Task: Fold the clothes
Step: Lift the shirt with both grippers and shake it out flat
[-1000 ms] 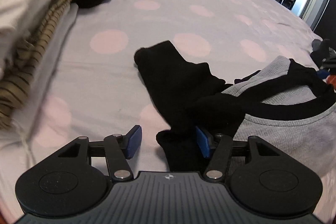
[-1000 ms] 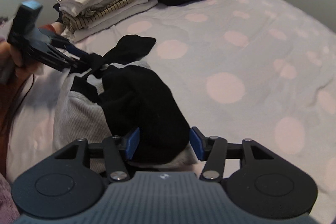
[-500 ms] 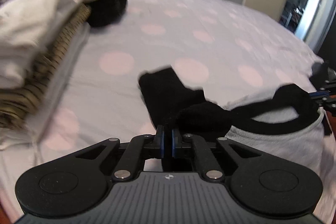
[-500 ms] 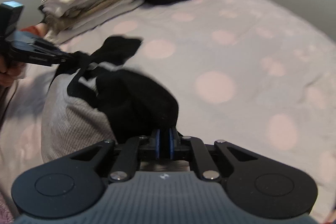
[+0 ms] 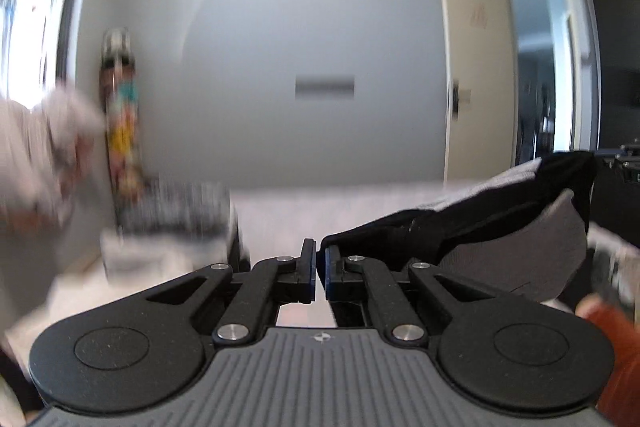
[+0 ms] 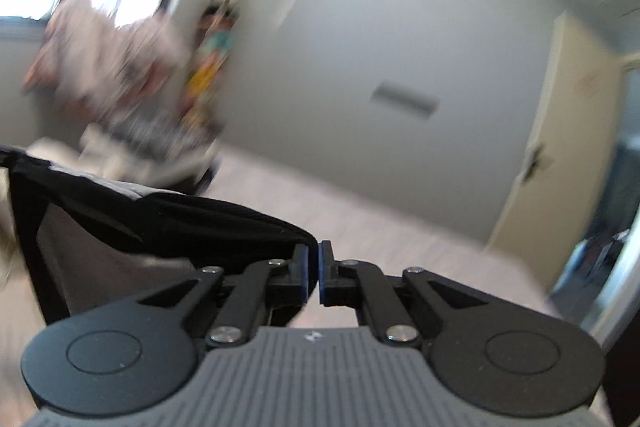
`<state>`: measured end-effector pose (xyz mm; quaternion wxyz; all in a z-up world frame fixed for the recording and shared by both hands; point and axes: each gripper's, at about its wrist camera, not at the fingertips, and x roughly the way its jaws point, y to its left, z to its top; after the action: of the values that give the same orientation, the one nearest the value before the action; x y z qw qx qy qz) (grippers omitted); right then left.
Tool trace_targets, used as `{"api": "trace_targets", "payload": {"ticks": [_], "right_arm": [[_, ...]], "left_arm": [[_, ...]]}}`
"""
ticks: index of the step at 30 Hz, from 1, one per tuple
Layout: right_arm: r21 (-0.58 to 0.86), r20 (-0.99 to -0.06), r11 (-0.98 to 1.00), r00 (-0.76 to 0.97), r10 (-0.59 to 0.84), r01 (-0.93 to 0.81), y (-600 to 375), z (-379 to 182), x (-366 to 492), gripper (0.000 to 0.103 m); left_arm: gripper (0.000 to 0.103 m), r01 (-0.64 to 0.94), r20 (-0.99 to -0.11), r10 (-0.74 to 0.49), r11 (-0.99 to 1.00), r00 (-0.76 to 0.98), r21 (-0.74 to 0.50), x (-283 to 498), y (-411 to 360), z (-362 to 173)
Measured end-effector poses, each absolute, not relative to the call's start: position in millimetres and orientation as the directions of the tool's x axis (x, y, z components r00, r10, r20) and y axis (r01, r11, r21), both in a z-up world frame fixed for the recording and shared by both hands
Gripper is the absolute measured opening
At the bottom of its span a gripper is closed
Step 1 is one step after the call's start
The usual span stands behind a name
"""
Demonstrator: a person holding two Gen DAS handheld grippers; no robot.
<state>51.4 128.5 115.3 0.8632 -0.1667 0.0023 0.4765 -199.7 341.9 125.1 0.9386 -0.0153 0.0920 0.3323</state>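
Over the bed [image 5: 320, 211], my grey-and-black shirt [image 5: 500, 227] hangs stretched in the air, unfolded, while a blurred stack of folded clothes [image 6: 132, 155] suggests earlier pieces are done. My left tool [image 5: 317, 265] and right tool [image 6: 313, 273] each pinch its black edge.

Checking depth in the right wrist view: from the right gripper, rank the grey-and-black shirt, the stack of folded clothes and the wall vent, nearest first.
1. grey-and-black shirt, at the right gripper, left.
2. stack of folded clothes, on the bed, upper left.
3. wall vent, far wall, centre-right.
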Motion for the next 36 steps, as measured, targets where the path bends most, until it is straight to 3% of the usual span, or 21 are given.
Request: {"api": "trace_targets", "payload": {"ticks": [5,9,15,20,25,30,36], "right_arm": [[-0.339,0.083,0.583,0.593,0.801,-0.739,84,186,18,0.005],[-0.318,0.189,0.624,0.597,0.780,-0.714,52,218,0,0.005],[-0.280,0.259,0.640,0.586,0.768,-0.715,17,229,-19,0.005],[-0.276,0.184,0.628,0.601,0.778,-0.728,20,204,-20,0.004],[-0.249,-0.027,0.582,0.606,0.795,-0.774,66,146,13,0.004],[-0.217,-0.237,0.553,0.593,0.769,-0.804,120,77,61,0.003],[-0.236,-0.348,0.550,0.598,0.722,-0.801,196,30,129,0.003]], "left_arm": [[0.005,-0.627,0.063,0.625,0.778,0.778,0.035,-218,303,211],[0.005,-0.632,0.200,0.609,0.771,0.767,0.075,-227,271,249],[0.005,-0.628,0.261,0.591,0.773,0.763,0.088,-231,245,252],[0.005,-0.633,0.149,0.616,0.763,0.774,0.133,-203,258,219],[0.005,-0.639,-0.063,0.654,0.753,0.754,0.156,-161,302,157],[0.005,-0.650,-0.280,0.640,0.756,0.715,0.070,-119,370,94],[0.005,-0.644,-0.394,0.625,0.758,0.674,0.102,-55,447,47]]}}
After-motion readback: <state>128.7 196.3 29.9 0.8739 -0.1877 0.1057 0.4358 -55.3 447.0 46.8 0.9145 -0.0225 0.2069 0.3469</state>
